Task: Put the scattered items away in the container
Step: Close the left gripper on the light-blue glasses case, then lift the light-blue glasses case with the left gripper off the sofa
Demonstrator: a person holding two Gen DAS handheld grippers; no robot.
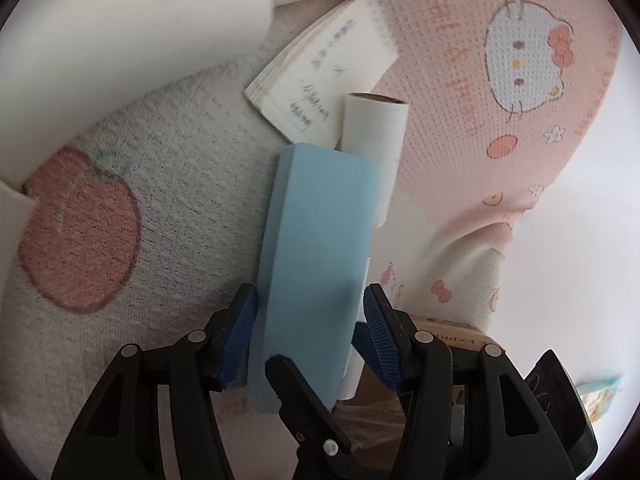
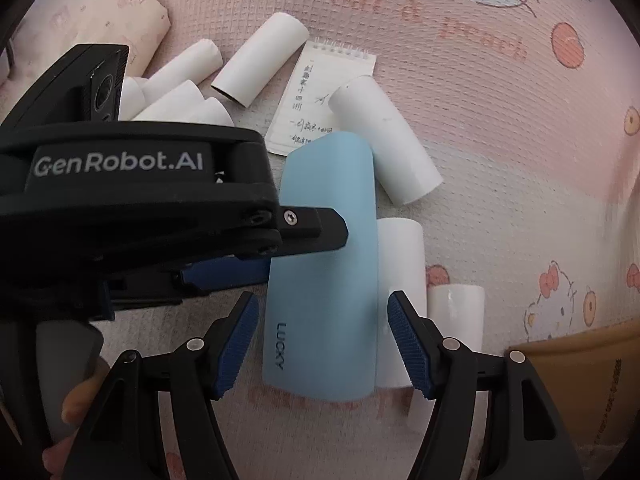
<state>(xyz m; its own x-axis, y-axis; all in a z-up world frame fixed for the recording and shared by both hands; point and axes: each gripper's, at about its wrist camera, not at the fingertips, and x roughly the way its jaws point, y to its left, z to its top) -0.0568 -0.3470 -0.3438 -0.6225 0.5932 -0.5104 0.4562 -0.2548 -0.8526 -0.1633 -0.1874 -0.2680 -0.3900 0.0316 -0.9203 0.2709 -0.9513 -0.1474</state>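
Observation:
A light blue case (image 1: 316,248) marked LUCKY lies on a pink and white cartoon blanket (image 1: 460,60). My left gripper (image 1: 310,316) is shut on the blue case, a blue pad on each long side. In the right wrist view the blue case (image 2: 332,280) lies between my right gripper's pads; the right gripper (image 2: 324,340) is open around its near end with a gap on each side. The left gripper body (image 2: 132,200) reaches in from the left onto the case. A spiral notepad (image 2: 320,92) and several white paper tubes (image 2: 384,144) lie around.
A brown cardboard box (image 2: 580,384) sits at the lower right, also under the left gripper (image 1: 452,336). More white tubes (image 2: 260,64) and a pink pillow (image 2: 100,12) lie at the upper left. The blanket (image 2: 520,160) spreads to the right.

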